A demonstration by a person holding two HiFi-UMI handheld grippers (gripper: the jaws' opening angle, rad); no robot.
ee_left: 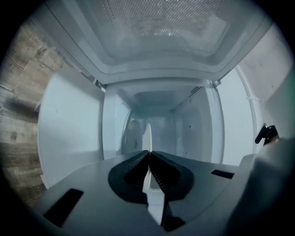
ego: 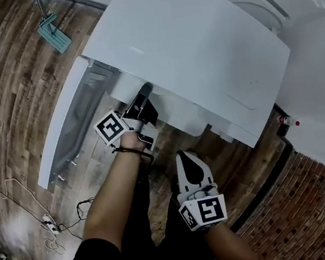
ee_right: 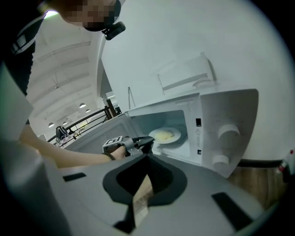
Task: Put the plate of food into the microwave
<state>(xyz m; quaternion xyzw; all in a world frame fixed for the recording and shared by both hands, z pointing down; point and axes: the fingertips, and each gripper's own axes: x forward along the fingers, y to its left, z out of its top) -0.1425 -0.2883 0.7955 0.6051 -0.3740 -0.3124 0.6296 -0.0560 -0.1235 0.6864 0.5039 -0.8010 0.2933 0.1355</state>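
Observation:
The white microwave (ego: 197, 45) stands with its door (ego: 65, 128) swung open to the left. In the right gripper view a white plate (ee_right: 165, 135) with pale yellow food (ee_right: 168, 133) rests inside the microwave (ee_right: 226, 133). My left gripper (ego: 145, 90) reaches into the opening and is shut on the plate's near rim. The left gripper view shows that rim (ee_left: 147, 137) edge-on, running between the left gripper's (ee_left: 148, 154) closed jaws. My right gripper (ego: 184, 156) hangs back below the microwave, shut and holding nothing, as the right gripper (ee_right: 147, 161) view also shows.
Cables and a power strip (ego: 48, 224) lie on the wooden floor at the left. A teal mop-like tool (ego: 53, 32) stands at the top left. A small red-capped bottle (ego: 288, 121) sits by the wall at the right, above a brick-patterned floor (ego: 301, 207).

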